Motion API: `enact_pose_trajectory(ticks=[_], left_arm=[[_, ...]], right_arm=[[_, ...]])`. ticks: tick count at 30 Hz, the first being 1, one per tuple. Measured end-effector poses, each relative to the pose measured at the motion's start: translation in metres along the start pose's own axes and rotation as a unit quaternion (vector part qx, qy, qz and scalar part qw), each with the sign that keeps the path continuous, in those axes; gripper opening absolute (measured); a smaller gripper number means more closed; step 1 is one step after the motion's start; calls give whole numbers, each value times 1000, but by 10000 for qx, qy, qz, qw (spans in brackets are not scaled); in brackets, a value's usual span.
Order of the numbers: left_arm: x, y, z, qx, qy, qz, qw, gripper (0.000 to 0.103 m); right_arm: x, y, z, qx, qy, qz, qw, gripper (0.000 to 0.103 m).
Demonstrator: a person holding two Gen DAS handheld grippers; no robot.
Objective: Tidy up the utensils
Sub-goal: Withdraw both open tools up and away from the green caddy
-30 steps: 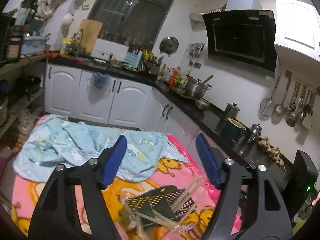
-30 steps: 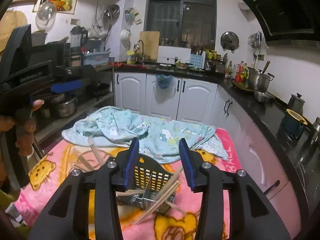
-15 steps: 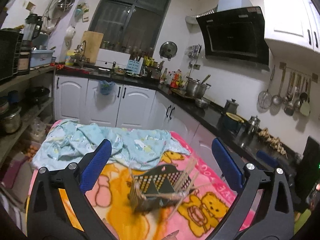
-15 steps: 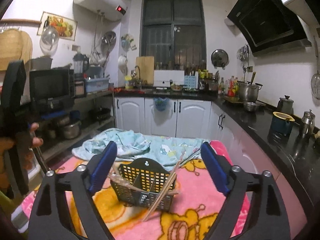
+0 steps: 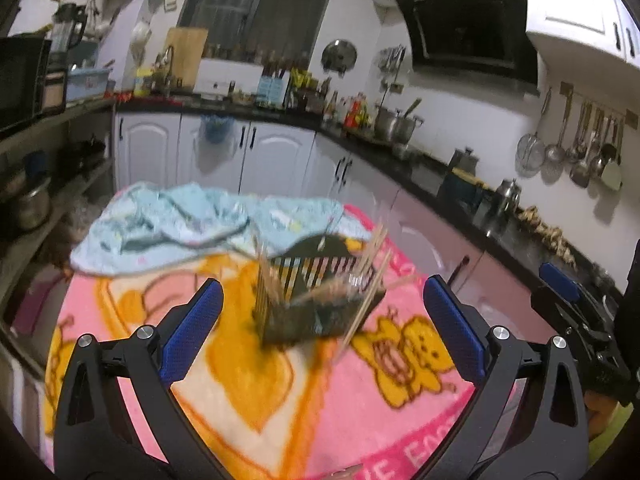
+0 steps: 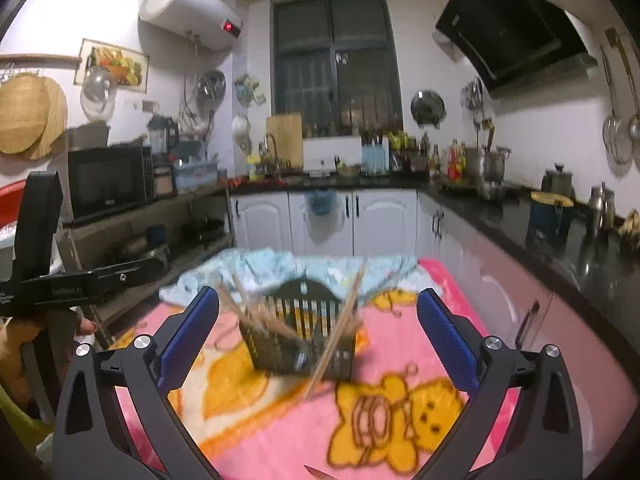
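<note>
A dark slotted utensil basket (image 5: 316, 300) stands on the pink cartoon blanket (image 5: 280, 392), with several wooden chopsticks (image 5: 370, 276) sticking out of it at angles. It also shows in the right wrist view (image 6: 304, 340), with its chopsticks (image 6: 340, 332). My left gripper (image 5: 322, 338) is open and empty, held back from the basket. My right gripper (image 6: 318, 340) is open and empty, also back from the basket. The right gripper shows at the right edge of the left wrist view (image 5: 576, 312); the left gripper body shows at the left of the right wrist view (image 6: 40, 264).
A crumpled light blue cloth (image 5: 180, 224) lies on the blanket behind the basket. White cabinets (image 6: 340, 220) and a black countertop (image 6: 560, 240) with pots run behind and to the right. A shelf with a microwave (image 6: 108, 180) stands left.
Both grippers have opened wide and pulled back and up from the basket, which now stands farther off on the blanket.
</note>
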State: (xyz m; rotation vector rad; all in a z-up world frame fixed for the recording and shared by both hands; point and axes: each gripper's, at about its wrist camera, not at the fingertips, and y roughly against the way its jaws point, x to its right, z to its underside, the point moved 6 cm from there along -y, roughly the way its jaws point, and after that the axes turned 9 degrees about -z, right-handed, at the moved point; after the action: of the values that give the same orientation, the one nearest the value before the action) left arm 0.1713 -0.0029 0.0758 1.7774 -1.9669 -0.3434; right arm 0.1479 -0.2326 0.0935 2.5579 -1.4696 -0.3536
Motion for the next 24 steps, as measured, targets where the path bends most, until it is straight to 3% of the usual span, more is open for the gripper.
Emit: enact_pose_trajectory(ticks=[9,16,24], left_arm=[[3,-9,58,-537,-88,-242,9982,92],[13,-8,94,-447,-170,-452,9978,92],[23,2,120,126,-389,-613,9973,92]], right_arm=[[5,-6,58,-584,-277,163,9978,97],[4,4,88,-353,-111,400,9985,97],[4,19,112,41,-90,473,9988,97]])
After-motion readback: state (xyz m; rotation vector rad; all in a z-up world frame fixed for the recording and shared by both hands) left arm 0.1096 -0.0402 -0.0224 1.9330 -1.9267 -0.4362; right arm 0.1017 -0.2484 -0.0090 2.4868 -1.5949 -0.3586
